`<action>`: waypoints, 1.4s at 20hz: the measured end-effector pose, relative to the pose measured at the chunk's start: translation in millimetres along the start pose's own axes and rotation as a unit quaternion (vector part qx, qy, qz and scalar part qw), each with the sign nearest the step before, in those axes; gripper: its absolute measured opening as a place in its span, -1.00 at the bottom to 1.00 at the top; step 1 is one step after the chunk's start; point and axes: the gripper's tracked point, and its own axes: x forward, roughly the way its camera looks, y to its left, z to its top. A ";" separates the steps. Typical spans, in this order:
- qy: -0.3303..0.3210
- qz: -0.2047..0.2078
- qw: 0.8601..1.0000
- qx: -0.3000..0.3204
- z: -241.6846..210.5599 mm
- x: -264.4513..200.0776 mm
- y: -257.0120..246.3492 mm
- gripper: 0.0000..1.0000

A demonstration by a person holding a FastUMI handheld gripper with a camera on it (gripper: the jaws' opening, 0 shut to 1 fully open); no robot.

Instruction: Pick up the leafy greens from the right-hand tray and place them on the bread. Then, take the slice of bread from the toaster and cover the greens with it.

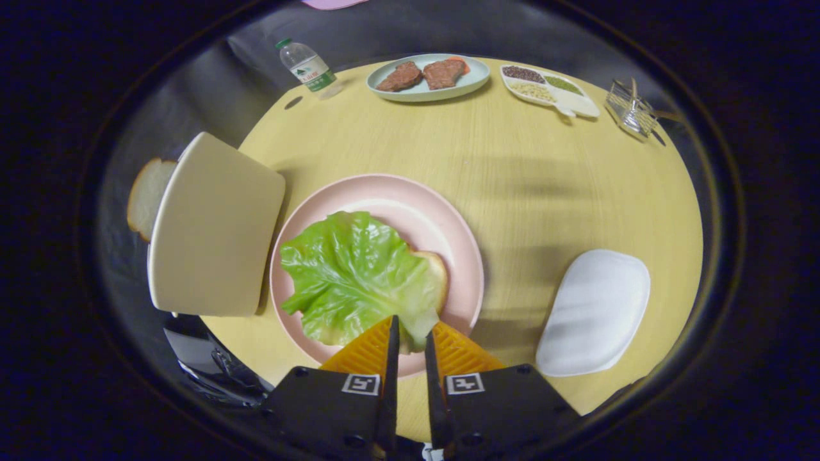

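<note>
- The hand-held gripper [410, 342] has two blocky black housings side by side, split by a narrow gap.
- Each housing carries a small square marker, black pattern on white, on its top face near the gap.
- Round screw heads sit at the housings' outer corners, away from the gap, and lower down beside it.
- Two fingers [365, 352] rise from the housings, triangular, with fine ridges across their faces.
- Thin dark flat blades line the gap's inner edges.
- The jaws stand nearly closed.
</note>
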 end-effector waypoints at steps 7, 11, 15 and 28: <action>0.004 0.014 0.998 0.055 1.6 -40.6 3.7 0.96; 0.022 0.045 0.992 0.114 5.0 -77.0 20.2 0.97; 0.051 0.061 0.985 0.154 9.8 -110.4 42.9 0.98; 0.005 0.093 0.990 0.110 106.7 -183.3 180.6 0.97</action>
